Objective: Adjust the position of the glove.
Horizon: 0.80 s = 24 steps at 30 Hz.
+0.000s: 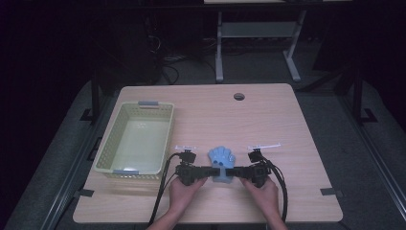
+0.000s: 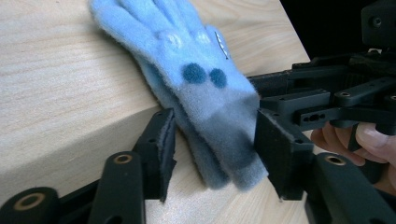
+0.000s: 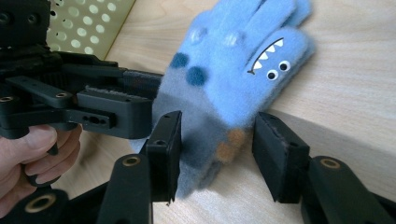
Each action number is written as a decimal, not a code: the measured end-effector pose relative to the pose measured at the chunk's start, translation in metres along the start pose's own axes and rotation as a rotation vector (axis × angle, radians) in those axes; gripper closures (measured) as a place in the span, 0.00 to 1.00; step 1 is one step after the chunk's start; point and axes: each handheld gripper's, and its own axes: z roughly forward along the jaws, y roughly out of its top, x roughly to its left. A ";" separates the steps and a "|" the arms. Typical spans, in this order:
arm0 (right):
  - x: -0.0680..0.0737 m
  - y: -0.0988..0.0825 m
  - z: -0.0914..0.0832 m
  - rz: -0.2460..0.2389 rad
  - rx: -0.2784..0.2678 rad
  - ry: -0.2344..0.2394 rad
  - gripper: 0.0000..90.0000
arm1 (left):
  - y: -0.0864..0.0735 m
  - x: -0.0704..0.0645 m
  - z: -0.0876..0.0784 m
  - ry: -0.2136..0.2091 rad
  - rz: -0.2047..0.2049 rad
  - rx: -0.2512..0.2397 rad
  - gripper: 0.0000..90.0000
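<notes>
A fluffy blue glove (image 1: 221,160) with a monster face lies on the wooden table (image 1: 268,124), fingers pointing away from me. My two grippers meet at its grey cuff from opposite sides. My left gripper (image 2: 215,144) has the cuff (image 2: 219,135) between its jaws, and both pads touch the fabric. My right gripper (image 3: 215,149) straddles the same cuff (image 3: 205,135): one pad rests against it, and a sliver of table shows before the other pad. In the high view the left gripper (image 1: 210,171) and right gripper (image 1: 234,171) point at each other.
A pale green perforated basket (image 1: 103,153) stands to the left of the glove, with nothing in it. A round cable hole (image 1: 239,96) lies near the table's far edge. Black cables trail from both grippers over the near edge.
</notes>
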 end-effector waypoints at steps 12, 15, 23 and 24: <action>0.001 -0.005 0.005 0.017 -0.013 0.004 0.68 | -0.001 0.001 0.006 -0.030 -0.004 0.025 0.66; 0.001 -0.005 0.006 0.019 -0.015 0.007 0.70 | -0.001 0.002 0.007 -0.038 -0.008 0.022 0.69; -0.001 -0.006 0.009 0.037 -0.018 0.035 0.74 | 0.001 0.007 0.009 -0.066 -0.044 0.034 0.74; -0.003 -0.005 0.010 0.045 -0.020 0.051 0.76 | 0.002 0.009 0.010 -0.078 -0.049 0.032 0.75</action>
